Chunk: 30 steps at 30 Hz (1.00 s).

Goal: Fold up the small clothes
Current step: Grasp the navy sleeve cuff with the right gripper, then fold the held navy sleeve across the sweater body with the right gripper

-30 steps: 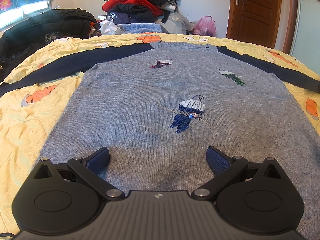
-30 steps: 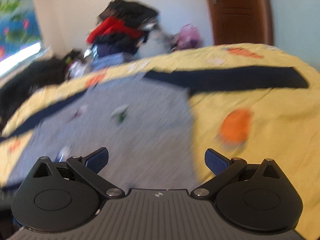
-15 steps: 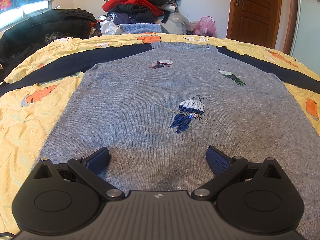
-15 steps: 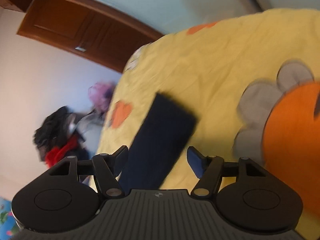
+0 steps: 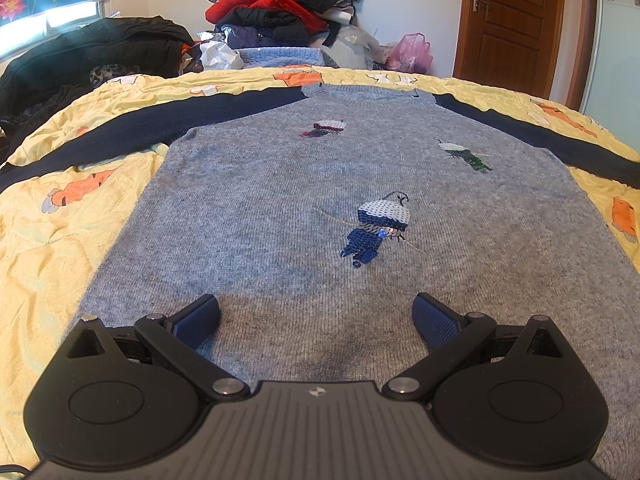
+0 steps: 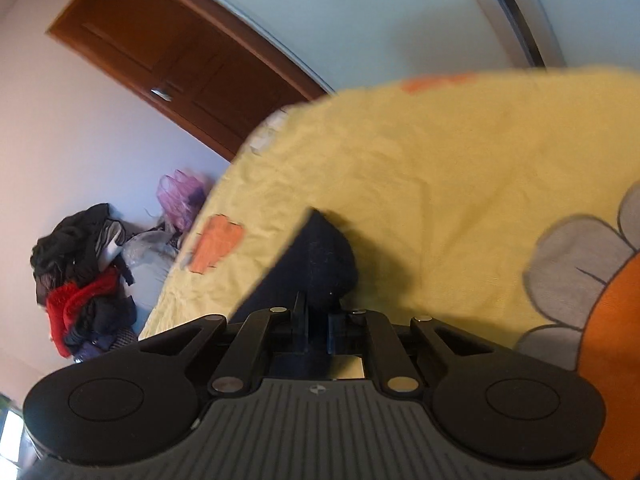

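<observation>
A small grey knit sweater (image 5: 288, 216) with sequin figures lies flat, front up, on the yellow bedspread (image 5: 48, 248), its two navy sleeves spread out sideways. My left gripper (image 5: 316, 316) hovers over the sweater's hem, open, with only flat fabric below it. In the right wrist view, which is rolled sideways, my right gripper (image 6: 316, 320) is shut on the cuff end of the right navy sleeve (image 6: 320, 256), which bunches up between the fingers. The sleeve's remaining length runs off to the lower left, behind the gripper body.
A heap of red and black clothes (image 5: 280, 8) is piled beyond the bed's far edge, with a dark coat (image 5: 88, 52) at the back left and a pink bag (image 5: 408, 52) near the brown door (image 5: 516, 20). The bedspread carries orange fish prints (image 6: 216, 240).
My right gripper swung out to the sleeve's end, rolled sideways and shut on the navy cuff. The left gripper and the sweater body have not moved.
</observation>
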Motion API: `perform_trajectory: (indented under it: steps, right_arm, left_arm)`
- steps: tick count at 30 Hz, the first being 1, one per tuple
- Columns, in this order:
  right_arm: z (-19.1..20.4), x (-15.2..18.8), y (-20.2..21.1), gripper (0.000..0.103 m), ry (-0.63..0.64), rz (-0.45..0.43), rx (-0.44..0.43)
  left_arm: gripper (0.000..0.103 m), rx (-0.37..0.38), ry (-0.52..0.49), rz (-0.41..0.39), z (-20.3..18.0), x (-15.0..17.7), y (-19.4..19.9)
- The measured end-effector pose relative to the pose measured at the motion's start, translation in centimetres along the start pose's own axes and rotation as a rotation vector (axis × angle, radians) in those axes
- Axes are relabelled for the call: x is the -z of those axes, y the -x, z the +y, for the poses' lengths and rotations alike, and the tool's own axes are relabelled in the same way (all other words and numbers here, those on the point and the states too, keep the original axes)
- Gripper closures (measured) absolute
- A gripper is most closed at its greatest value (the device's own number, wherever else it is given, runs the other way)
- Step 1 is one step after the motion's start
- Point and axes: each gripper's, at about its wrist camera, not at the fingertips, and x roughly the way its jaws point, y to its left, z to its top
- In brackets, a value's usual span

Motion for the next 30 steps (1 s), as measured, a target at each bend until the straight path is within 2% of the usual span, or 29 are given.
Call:
perform_trajectory:
  steps: [4, 7, 9, 12, 15, 16, 18, 20, 22, 24, 26, 30]
  right_arm:
    - [9.4, 3.7, 2.8, 0.085, 0.274, -0.004, -0.179]
    - [16.6, 9.3, 3.7, 0.085, 0.443, 0.071, -0.340]
    - [20.3, 13.7, 3.3, 0.086, 0.503, 0.153, -0.416]
    - [24.1, 21.1, 2.1, 0.086, 0.596, 0.264, -0.437]
    - [26.2, 27.5, 1.6, 0.085, 0.736, 0.299, -0.359]
    - [26.1, 29.1, 2.0, 0.082, 0.756, 0.313, -0.334]
    - [25.5, 30.1, 2.2, 0.077, 0.726, 0.354, -0.314]
    - [24.4, 29.8, 3.6, 0.058, 0.681, 0.349, -0.357]
    - [22.8, 29.0, 4.9, 0.048, 0.658, 0.316, -0.390]
    - [20.8, 27.8, 6.0, 0.047, 0.632, 0.323, -0.417]
    - [18.5, 26.9, 7.0, 0.047, 0.607, 0.332, -0.421]
    - [14.6, 25.5, 7.0, 0.047, 0.508, 0.360, -0.391]
  left_arm:
    - [0.000, -0.001, 0.000, 0.000, 0.0, 0.0, 0.0]
    - [0.000, 0.001, -0.001, 0.000, 0.0, 0.0, 0.0]
    - [0.000, 0.001, -0.001, 0.000, 0.0, 0.0, 0.0]
    - [0.000, 0.003, -0.001, -0.001, -0.1, 0.0, 0.1]
    - [0.000, 0.005, -0.003, -0.001, -0.2, -0.1, 0.2]
    - [0.000, 0.006, -0.003, -0.001, -0.2, -0.1, 0.2]
    - [0.000, 0.010, -0.003, -0.002, -0.1, -0.1, 0.3]
    - [0.000, 0.013, 0.000, -0.003, -0.1, 0.0, 0.4]
    - [0.000, 0.017, -0.002, 0.001, 0.0, -0.1, 0.3]
    - [0.000, 0.028, 0.001, 0.013, 0.2, -0.5, 0.3]
    - [0.000, 0.074, 0.064, 0.025, 0.9, -1.6, 0.3]
    - [0.000, 0.198, 0.209, -0.033, 2.1, -7.0, -0.5]
